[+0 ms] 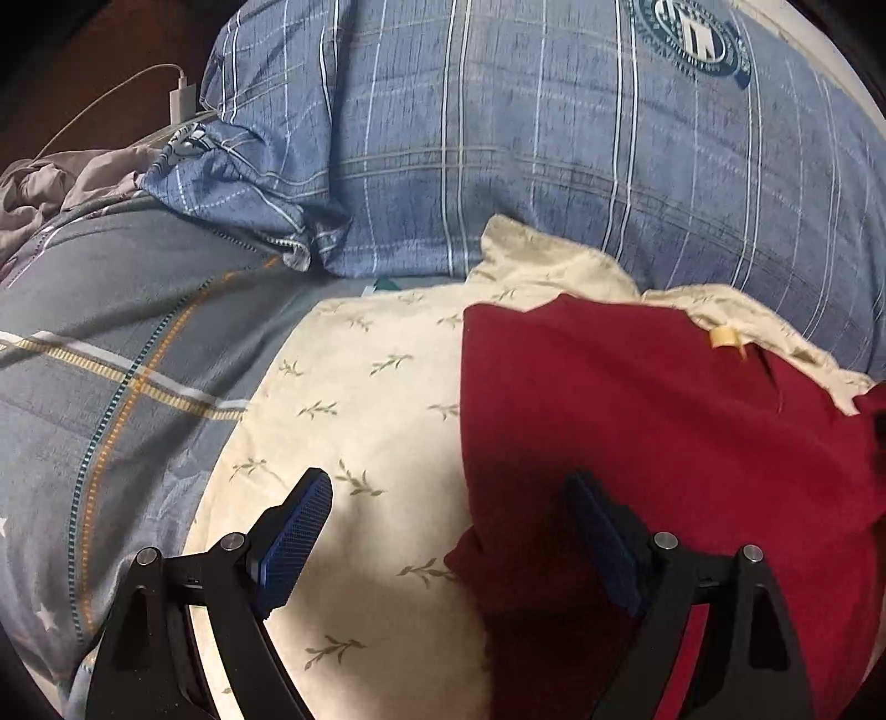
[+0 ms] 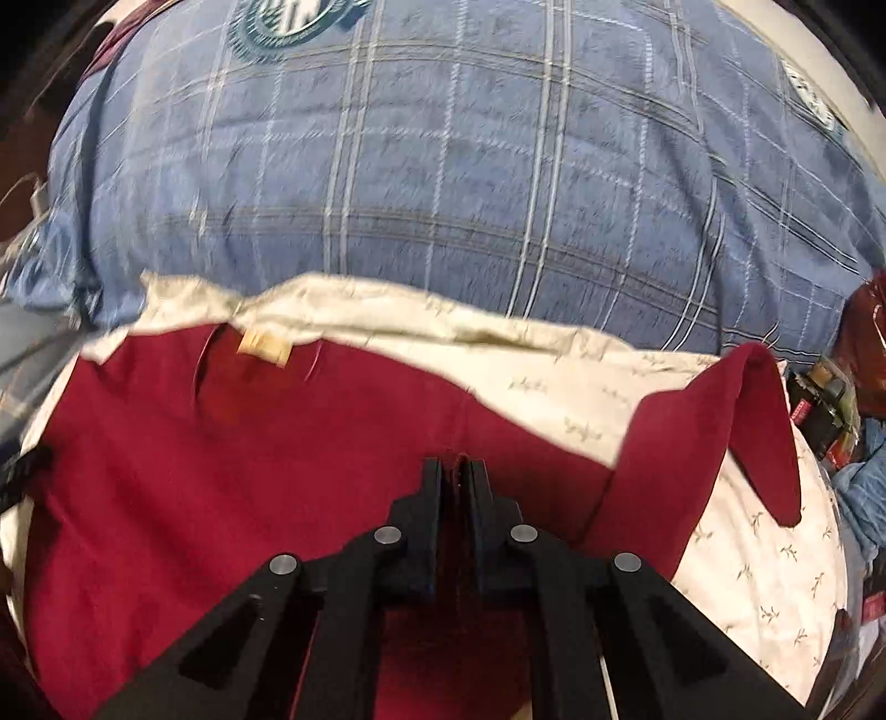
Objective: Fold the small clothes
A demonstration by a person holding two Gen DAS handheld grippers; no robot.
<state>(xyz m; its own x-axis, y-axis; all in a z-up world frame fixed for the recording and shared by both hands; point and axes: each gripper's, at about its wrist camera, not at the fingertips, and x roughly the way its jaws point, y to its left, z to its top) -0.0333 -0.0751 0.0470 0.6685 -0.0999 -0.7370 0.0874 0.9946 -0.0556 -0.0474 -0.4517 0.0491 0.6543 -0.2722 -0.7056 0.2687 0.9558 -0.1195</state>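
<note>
While the right gripper has its fingers pressed together on a fold of the red garment, the left gripper hangs spread wide with nothing between its fingers. Its left blue-padded finger sits above the cream leaf-print cloth, and its right finger is over the near left corner of the red garment. That garment lies spread on the cream cloth, which shows past its left, far and right edges. In the right wrist view a flap of the red fabric stands folded up to the right of the pinched fold. A small tan label sits at the garment's far edge, beside what looks like a slit or neck opening, though blur makes that hard to tell. Beyond the garment rises a blue plaid pillow with a round emblem. Left of the garment lies grey-blue bedding with orange and white stripes, and farther off a white charger with its cable.
</note>
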